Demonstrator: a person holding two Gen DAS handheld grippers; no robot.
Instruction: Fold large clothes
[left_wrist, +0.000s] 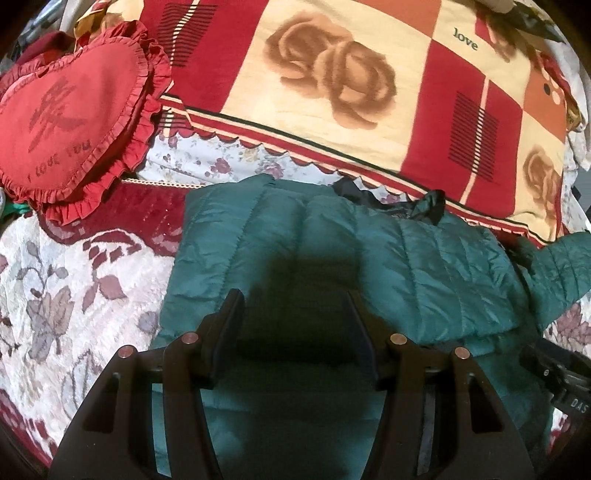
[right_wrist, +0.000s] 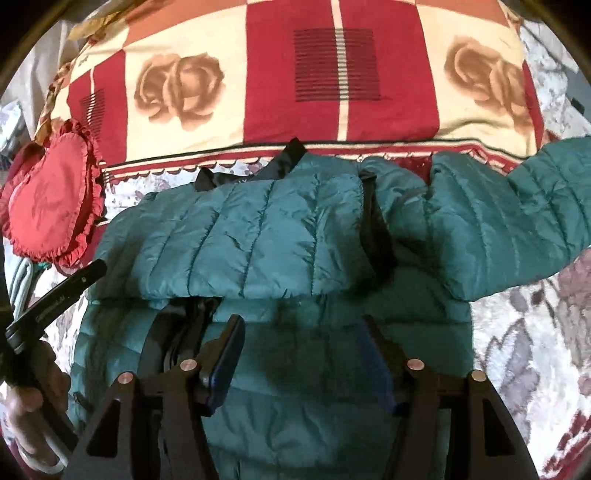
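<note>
A teal quilted puffer jacket (left_wrist: 369, 258) lies on the bed, its top part folded down over the body. In the right wrist view the jacket (right_wrist: 266, 229) fills the middle, with one sleeve (right_wrist: 524, 214) stretched out to the right and black lining (right_wrist: 375, 229) showing at a fold. My left gripper (left_wrist: 295, 306) is open and empty just above the jacket's left half. My right gripper (right_wrist: 303, 332) is open and empty above the jacket's lower half. The left gripper's handle (right_wrist: 48, 306) shows at the left of the right wrist view.
A red, cream and orange rose-patterned quilt (left_wrist: 351, 85) lies folded behind the jacket. A red heart-shaped frilled pillow (left_wrist: 70, 122) sits at the back left. The bed is covered by a white and maroon floral spread (left_wrist: 66, 288).
</note>
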